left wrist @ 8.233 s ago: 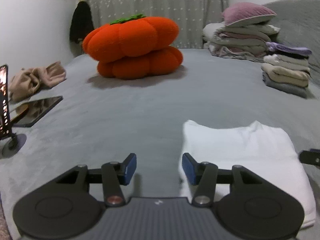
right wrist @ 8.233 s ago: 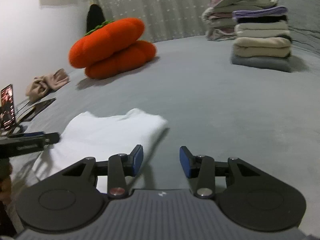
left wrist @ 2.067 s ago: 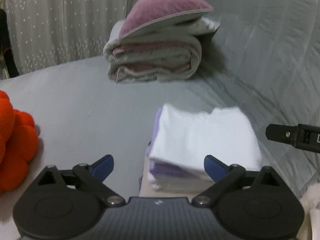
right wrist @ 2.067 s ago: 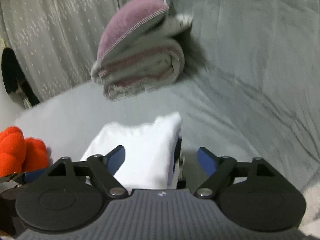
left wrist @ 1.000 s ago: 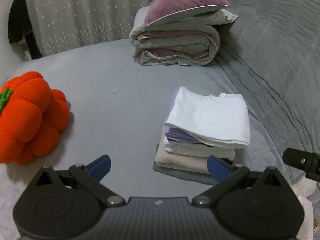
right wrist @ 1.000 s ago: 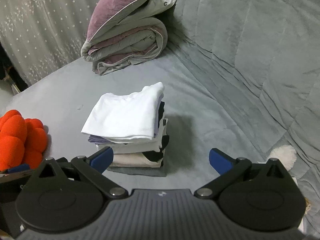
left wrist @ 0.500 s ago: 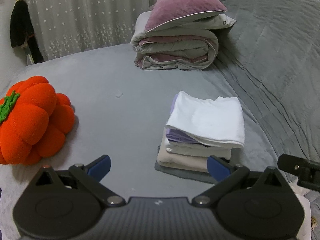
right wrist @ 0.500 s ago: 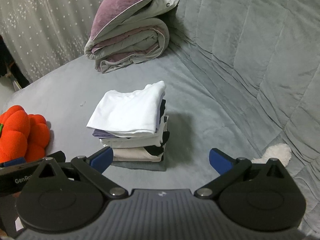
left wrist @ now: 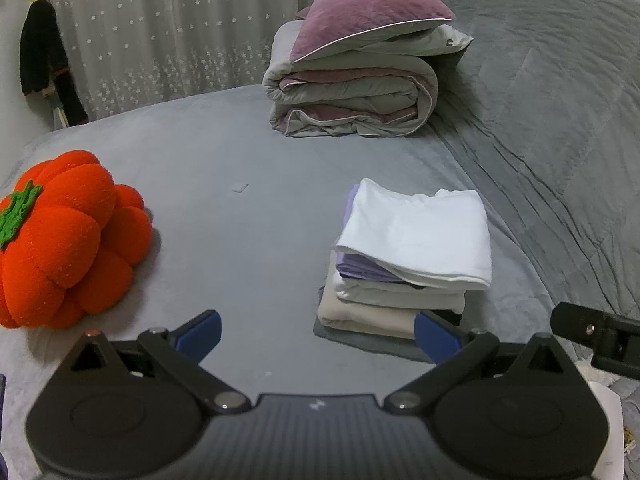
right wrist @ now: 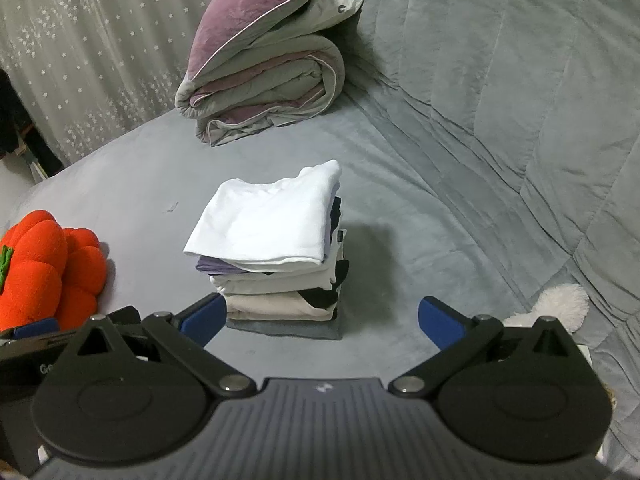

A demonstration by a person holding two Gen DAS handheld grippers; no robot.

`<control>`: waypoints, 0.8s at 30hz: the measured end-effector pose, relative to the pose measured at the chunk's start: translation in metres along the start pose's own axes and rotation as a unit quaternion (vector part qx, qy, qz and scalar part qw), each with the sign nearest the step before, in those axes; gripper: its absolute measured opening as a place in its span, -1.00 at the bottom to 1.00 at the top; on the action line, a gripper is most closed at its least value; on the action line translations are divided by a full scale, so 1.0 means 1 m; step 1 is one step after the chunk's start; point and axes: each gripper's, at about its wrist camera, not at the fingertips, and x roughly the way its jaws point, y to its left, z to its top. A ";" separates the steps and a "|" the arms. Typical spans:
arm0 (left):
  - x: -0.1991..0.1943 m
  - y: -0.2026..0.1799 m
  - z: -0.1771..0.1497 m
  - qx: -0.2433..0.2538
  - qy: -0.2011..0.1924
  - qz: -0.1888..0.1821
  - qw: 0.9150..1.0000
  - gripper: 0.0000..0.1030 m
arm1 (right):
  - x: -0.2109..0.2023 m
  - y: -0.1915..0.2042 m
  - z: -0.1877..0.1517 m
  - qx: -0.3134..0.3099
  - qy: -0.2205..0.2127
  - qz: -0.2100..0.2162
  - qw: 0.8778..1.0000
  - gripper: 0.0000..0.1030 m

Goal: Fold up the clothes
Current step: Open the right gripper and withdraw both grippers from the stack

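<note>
A folded white garment (left wrist: pixel 420 232) lies on top of a stack of folded clothes (left wrist: pixel 384 300) on the grey bed (left wrist: pixel 248 248). It also shows in the right wrist view (right wrist: pixel 268 220), on the same stack (right wrist: pixel 280 296). My left gripper (left wrist: pixel 318 334) is open and empty, held back from the stack. My right gripper (right wrist: pixel 320 318) is open and empty, also short of the stack. The right gripper's tip shows at the right edge of the left wrist view (left wrist: pixel 592 336).
An orange pumpkin cushion (left wrist: pixel 60 240) sits to the left (right wrist: pixel 44 268). A folded duvet with a purple pillow (left wrist: pixel 360 68) is at the back (right wrist: pixel 264 64). A grey quilted headboard (right wrist: pixel 500 100) rises on the right. A white fluffy item (right wrist: pixel 556 304) lies near the right gripper.
Both grippers have drawn back a little further from the stack, which now sits smaller in view. The white garment stays on top of the stack. Both jaws remain wide open.
</note>
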 end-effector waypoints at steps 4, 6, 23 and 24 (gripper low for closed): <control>0.000 0.000 0.000 0.001 0.001 -0.001 1.000 0.99 | -0.001 0.001 0.000 0.001 0.001 -0.001 1.000 1.00; 0.000 0.001 0.000 0.002 0.000 0.000 1.000 0.99 | -0.001 0.002 0.000 0.001 0.001 -0.001 1.000 1.00; -0.033 0.032 -0.049 0.007 -0.053 0.012 0.998 0.99 | -0.030 0.017 -0.050 -0.006 -0.017 0.011 1.000 1.00; -0.038 0.037 -0.055 0.004 -0.056 0.013 0.998 0.99 | -0.034 0.019 -0.058 -0.006 -0.019 0.012 1.000 1.00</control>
